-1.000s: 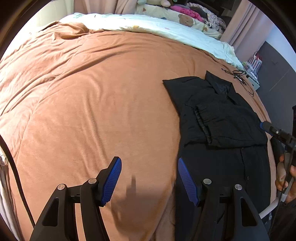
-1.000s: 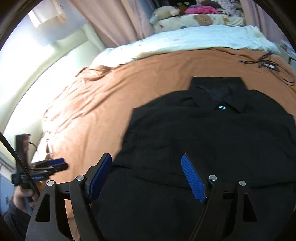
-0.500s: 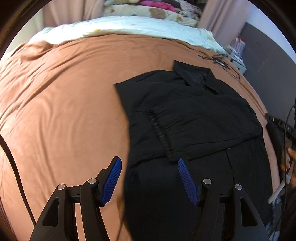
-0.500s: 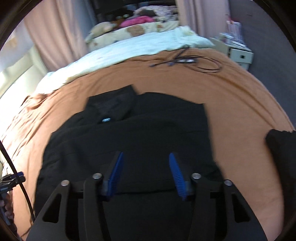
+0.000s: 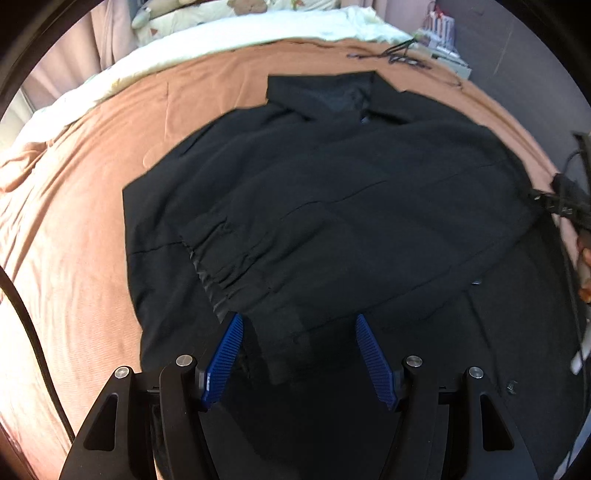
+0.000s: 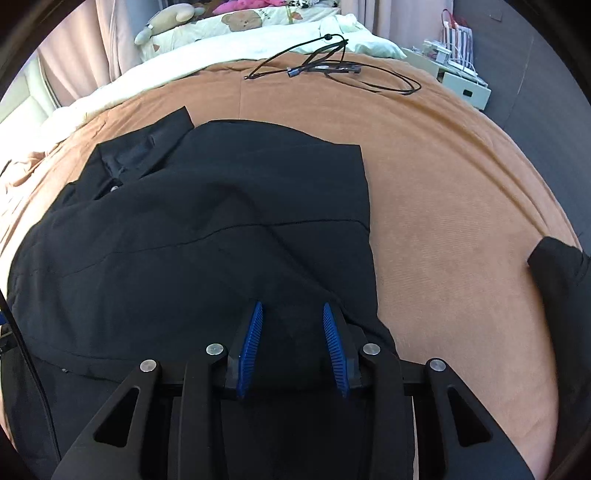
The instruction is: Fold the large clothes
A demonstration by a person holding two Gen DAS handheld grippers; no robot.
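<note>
A large black shirt (image 5: pixel 332 206) lies on the brown bedspread (image 5: pixel 74 229), collar at the far end and both sleeves folded across the chest. It also shows in the right wrist view (image 6: pixel 192 236). My left gripper (image 5: pixel 299 321) is open over the shirt's lower middle, just below the folded sleeve cuff (image 5: pixel 218 251). My right gripper (image 6: pixel 293 308) has its jaws partly closed, with a gap between the blue pads, low over the shirt's lower right edge. Black cloth lies between the pads; I cannot tell whether they touch it.
A black cable (image 6: pixel 332 70) lies on the bedspread (image 6: pixel 443 192) beyond the shirt. Pale bedding and soft toys (image 6: pixel 207 29) are at the head of the bed. A white nightstand (image 6: pixel 461 81) stands at the far right. Another dark cloth (image 6: pixel 554 273) hangs at the bed's right edge.
My left gripper has swung right from bare bedspread to over the shirt. My right gripper has moved to the shirt's right edge and its jaws have narrowed.
</note>
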